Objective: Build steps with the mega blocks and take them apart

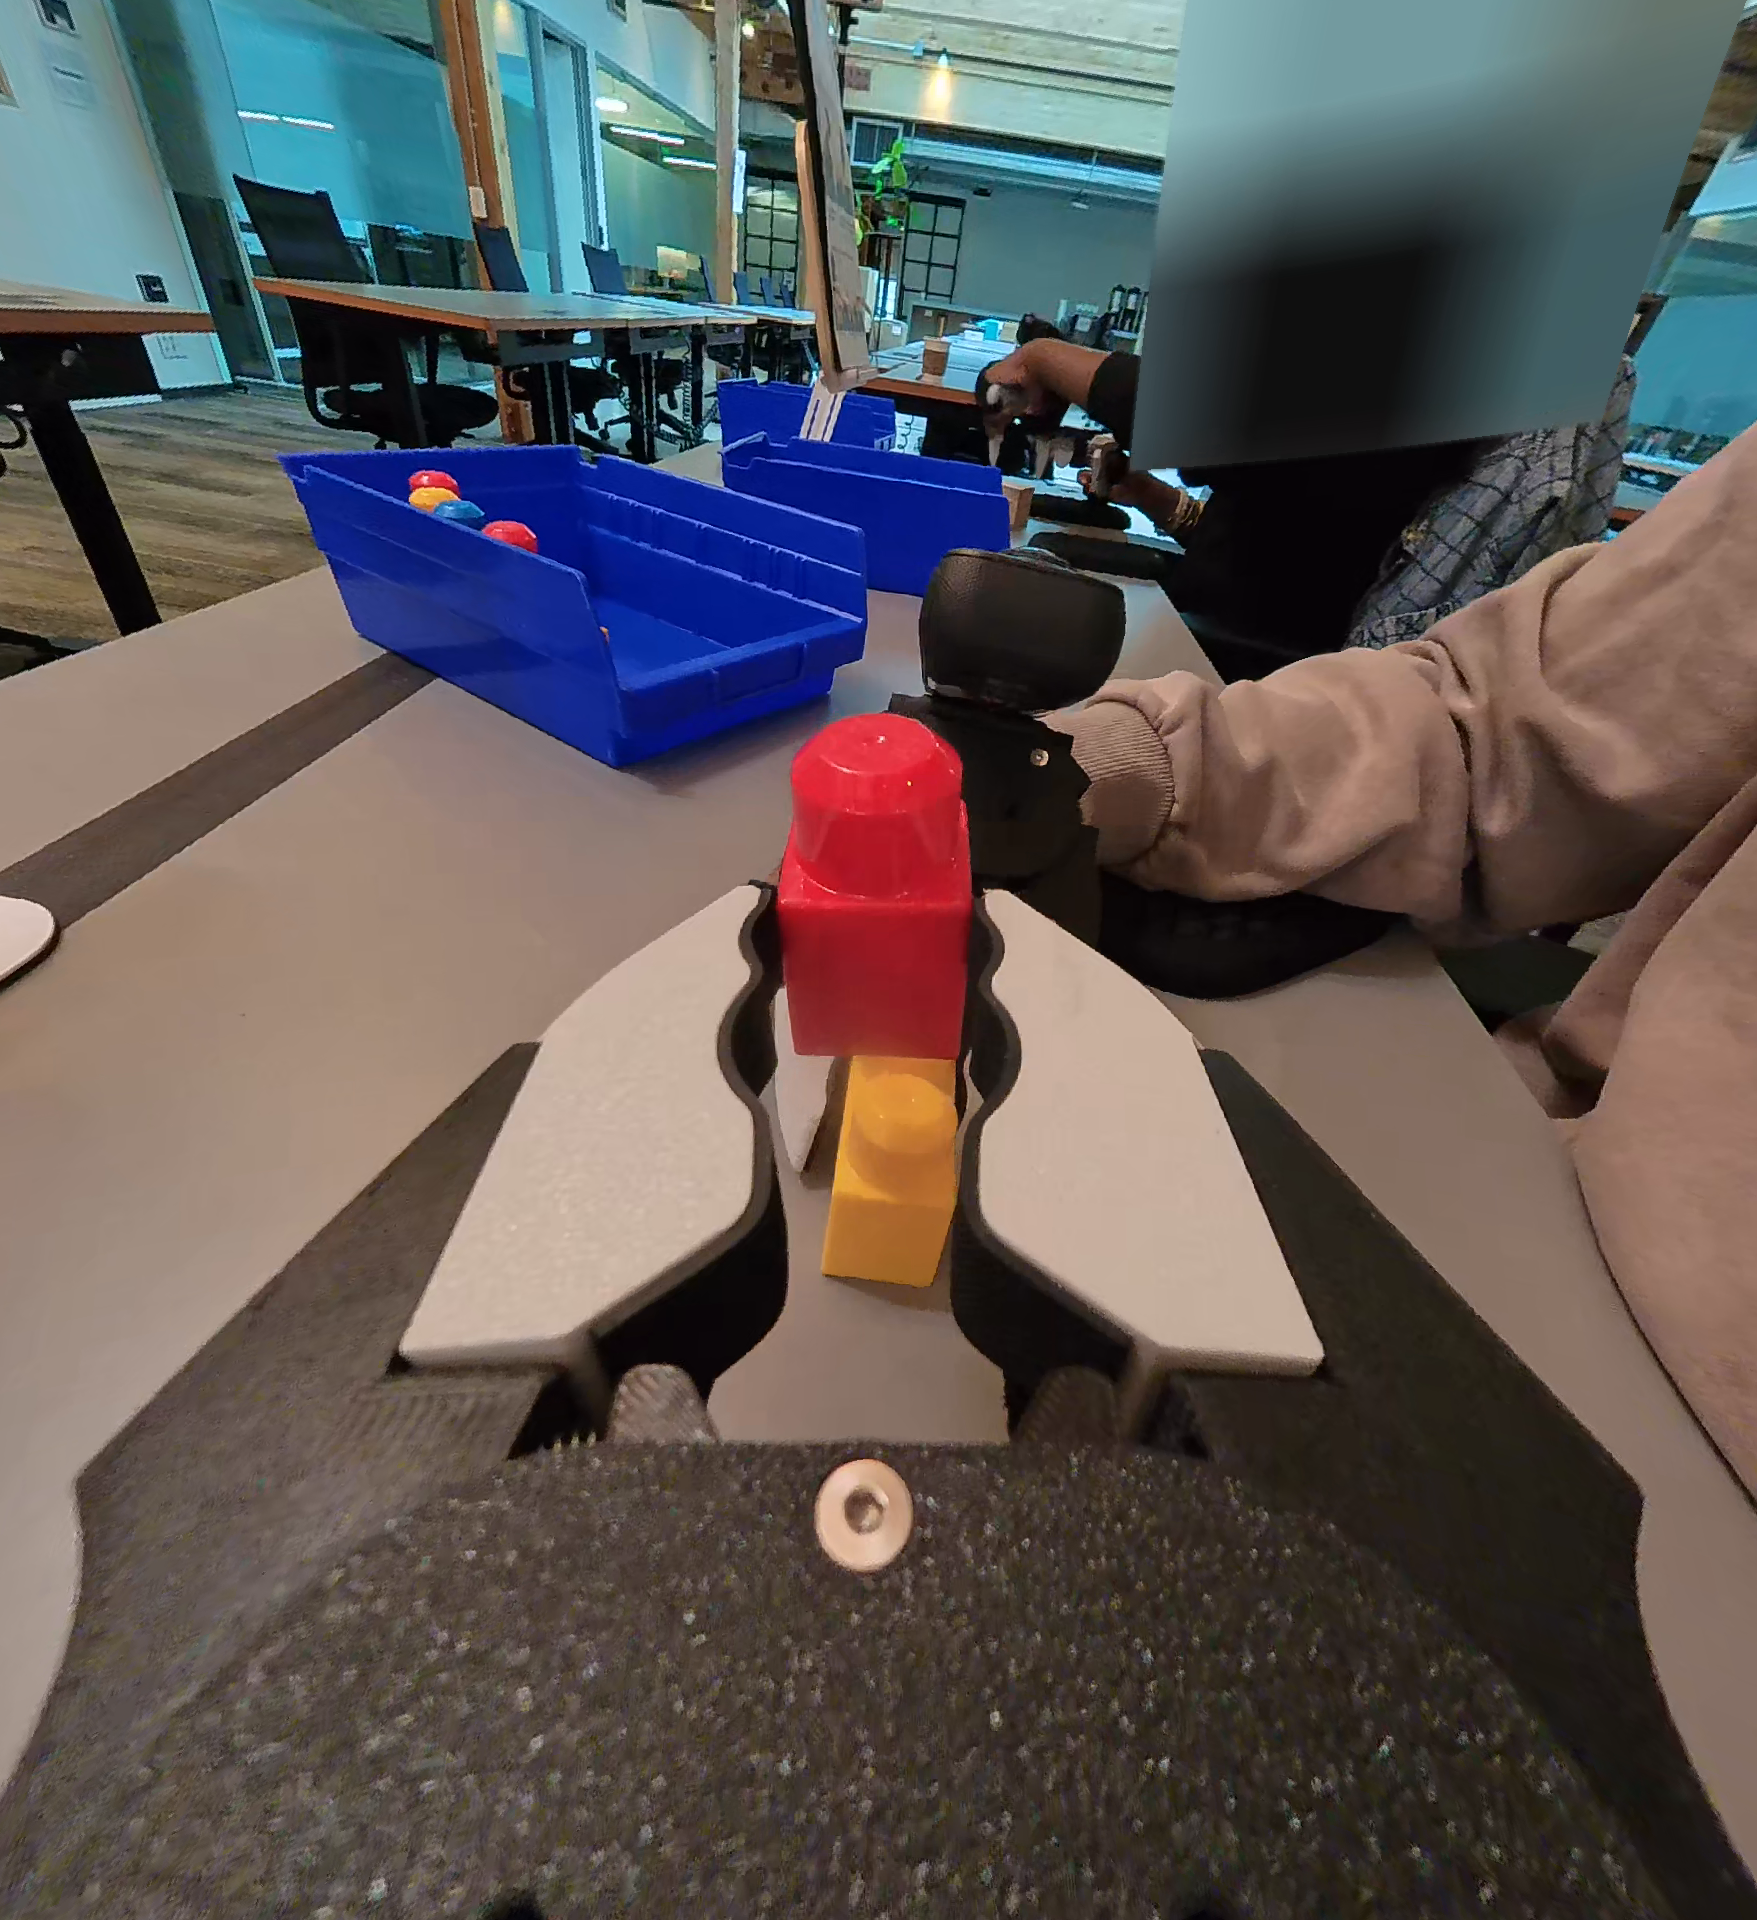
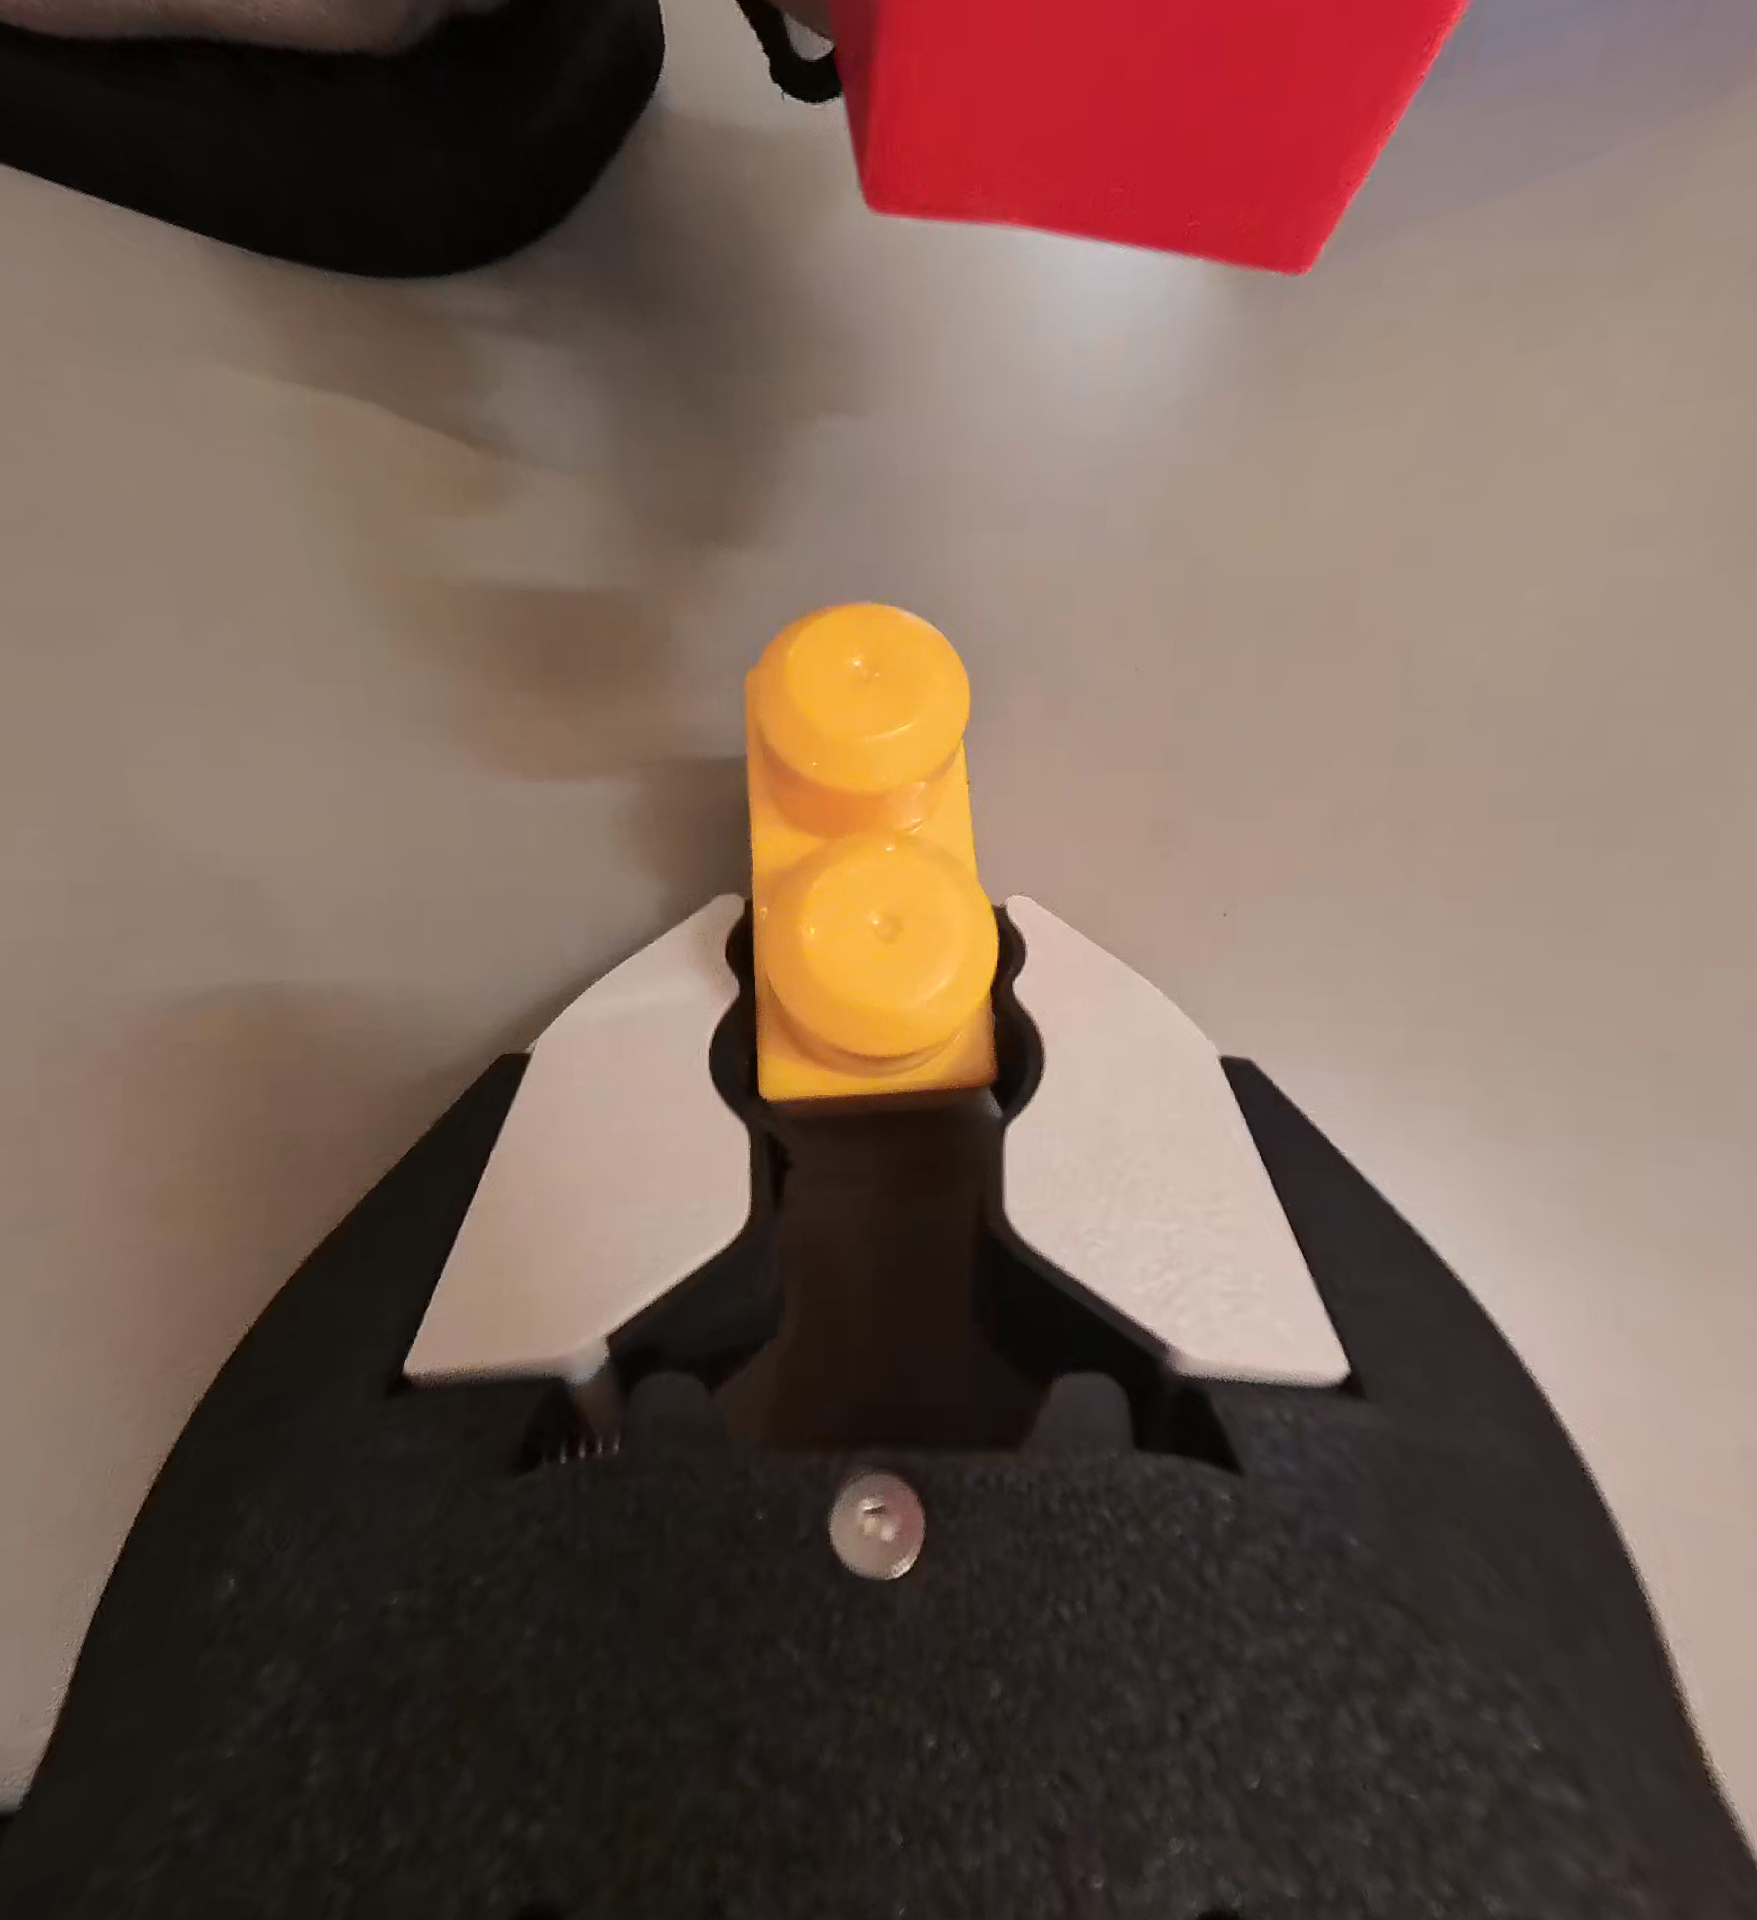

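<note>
Left wrist view: the left hand-held gripper is closed onto a red block, fingers pressed against its two sides, and carries it clear of the grey table. Just under it sits a yellow block, standing on the table; the right hand-held gripper shows behind the red one, on a sleeved arm. A gap seems to separate red from yellow, though the angle makes this hard to judge. The grip takes only the lower body of the red block, so it could twist between the pads if pushed down off-centre. If its hollow misses the stud, the press would tip the yellow block or skid it across the table. Further back a blue bin holds several blocks, red, yellow and blue, along its far wall; its near part looks bare. A second blue bin stands behind it, contents hidden.

Right wrist view: the right hand-held gripper is narrowed onto the near end of the two-stud yellow block, both fingers touching its sides. The red block hangs at the top edge, beyond the far stud and well off to the side. Only the near stud is braced, so a push on the far stud could lever the block out of the fingers. No container appears here.
</note>
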